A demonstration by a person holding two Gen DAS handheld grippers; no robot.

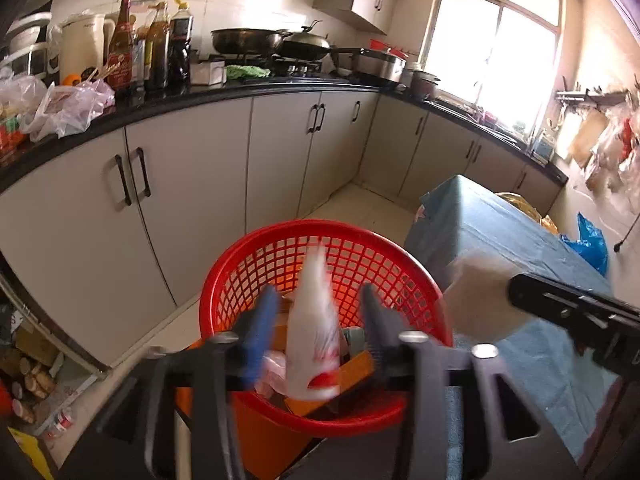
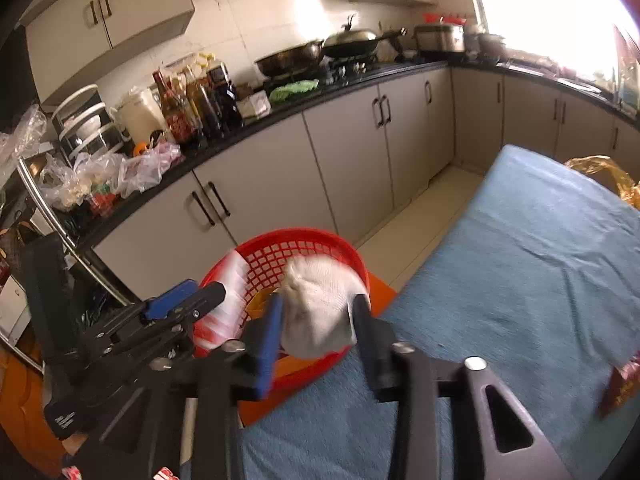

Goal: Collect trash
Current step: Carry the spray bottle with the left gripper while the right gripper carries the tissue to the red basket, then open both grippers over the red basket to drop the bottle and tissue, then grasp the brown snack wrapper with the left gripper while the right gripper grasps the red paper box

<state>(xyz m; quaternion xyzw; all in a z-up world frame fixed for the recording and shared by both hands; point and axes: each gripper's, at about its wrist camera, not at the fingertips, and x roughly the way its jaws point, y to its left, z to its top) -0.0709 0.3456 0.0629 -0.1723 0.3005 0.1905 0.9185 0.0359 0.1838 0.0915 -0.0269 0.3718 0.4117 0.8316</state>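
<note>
A cluttered kitchen: over the red basket (image 1: 320,236) I release a white bottle (image 1: 314,336) from my left fingers (image 1: 316,320), a crumpled tissue (image 2: 320,312) from my right (image 2: 318,332); both stand parted. Next, I judge: withdraw, fetch more.

1 red basket (image 1: 256,256) | 1 white bottle (image 1: 314,332) | 1 crumpled tissue (image 2: 320,312) | 2 woks (image 1: 248,40)
</note>
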